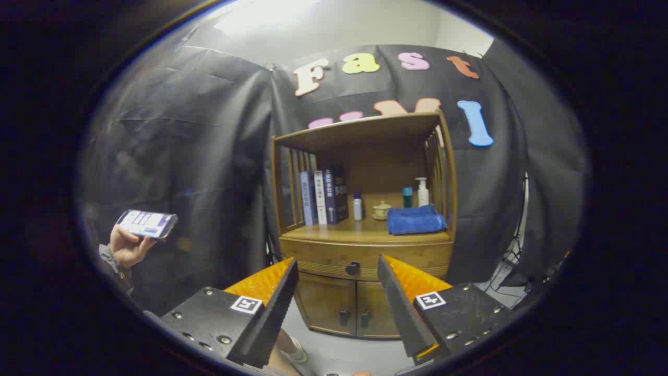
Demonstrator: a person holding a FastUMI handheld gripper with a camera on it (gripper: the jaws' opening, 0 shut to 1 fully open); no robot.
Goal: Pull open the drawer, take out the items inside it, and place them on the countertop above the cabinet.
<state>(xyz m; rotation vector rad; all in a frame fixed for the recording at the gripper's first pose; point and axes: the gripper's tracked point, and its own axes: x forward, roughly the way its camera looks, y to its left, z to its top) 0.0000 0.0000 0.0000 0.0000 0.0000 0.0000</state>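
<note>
A wooden cabinet stands against the booth wall some way beyond my fingers. Its drawer is shut, with a dark round knob that shows in the gap between my fingertips. My gripper is open and holds nothing. The countertop above the drawer carries several books, a small white bottle, a little lidded pot, a teal bottle, a pump bottle and a folded blue towel. What lies inside the drawer is hidden.
Below the drawer are two shut cabinet doors with dark handles. Off to the left of the fingers, a person's hand holds a phone. Pale floor lies before the cabinet. A stand's legs show right of the cabinet.
</note>
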